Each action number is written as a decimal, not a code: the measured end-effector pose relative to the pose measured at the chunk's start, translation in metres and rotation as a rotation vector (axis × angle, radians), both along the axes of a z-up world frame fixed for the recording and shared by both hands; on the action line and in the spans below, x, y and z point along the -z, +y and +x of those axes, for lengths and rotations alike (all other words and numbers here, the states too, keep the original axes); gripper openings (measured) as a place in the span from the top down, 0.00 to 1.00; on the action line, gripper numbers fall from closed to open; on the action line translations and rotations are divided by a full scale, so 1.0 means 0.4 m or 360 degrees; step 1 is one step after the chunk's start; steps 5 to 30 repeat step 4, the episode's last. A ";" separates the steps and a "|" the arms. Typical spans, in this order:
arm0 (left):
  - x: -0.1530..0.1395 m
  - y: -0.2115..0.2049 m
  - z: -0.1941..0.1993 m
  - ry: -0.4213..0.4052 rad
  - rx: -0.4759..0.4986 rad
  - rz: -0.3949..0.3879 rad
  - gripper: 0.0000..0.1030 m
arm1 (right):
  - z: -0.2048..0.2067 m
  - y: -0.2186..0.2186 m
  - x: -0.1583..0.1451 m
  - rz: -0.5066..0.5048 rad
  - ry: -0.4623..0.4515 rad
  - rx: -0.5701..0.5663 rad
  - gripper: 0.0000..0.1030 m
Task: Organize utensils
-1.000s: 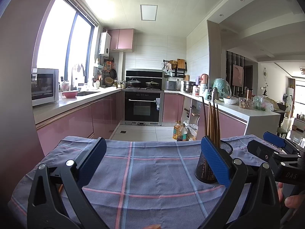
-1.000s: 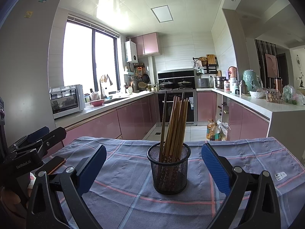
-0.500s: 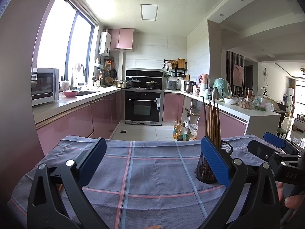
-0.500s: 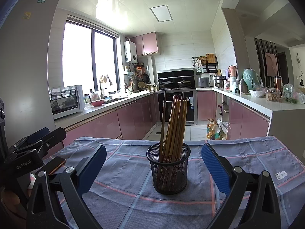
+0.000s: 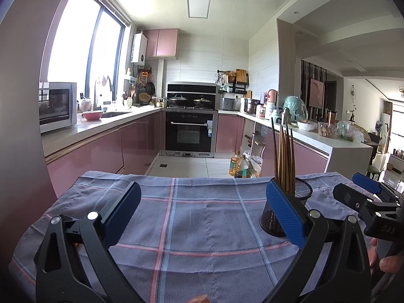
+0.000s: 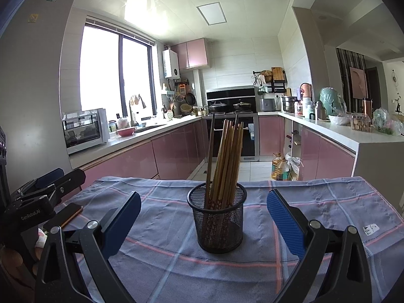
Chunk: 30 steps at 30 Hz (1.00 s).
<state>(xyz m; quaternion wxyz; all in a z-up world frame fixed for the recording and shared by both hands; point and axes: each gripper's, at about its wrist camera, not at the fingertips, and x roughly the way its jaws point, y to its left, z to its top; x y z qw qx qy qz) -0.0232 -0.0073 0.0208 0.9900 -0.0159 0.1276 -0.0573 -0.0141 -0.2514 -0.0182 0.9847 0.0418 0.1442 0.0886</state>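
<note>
So the chopsticks (image 6: pixel 226 161) are all bundled in a black mesh cup (image 6: pixel 219 221), standing up and leaning a bit toward the right. The cup sits straight ahead of the right tongs (image 6: pixel 203 223), pretty much centered in the gap between its two blue pads, but farther out than the tips, so nothing is touching it. Those tongs are spread wide and holding nothing. My guess is that they're lined up like that to square up on the cup before going in, or just to check that everything landed inside.

The left tongs (image 5: pixel 202 216) are also wide open and empty, pointing over bare checked cloth (image 5: pixel 202 227). From their side, the cup is off to the right, partly hidden behind the right-hand pad, with the other tongs poking in just beyond it.

There's a slim phone-looking thing (image 6: pixel 67 214) lying on the bench (image 6: pixel 341 202) to the left of the right tongs, near the other gripper. I can't tell exactly what it is.

No loose utensils anywhere on the cloth that I can see, so the sorting looks basically done to me.
</note>
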 end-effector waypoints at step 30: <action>0.041 0.027 0.059 0.0193 -0.0002 -0.0034 0.05 | 0.104 -0.097 0.079 -0.0131 0.0385 0.0204 0.06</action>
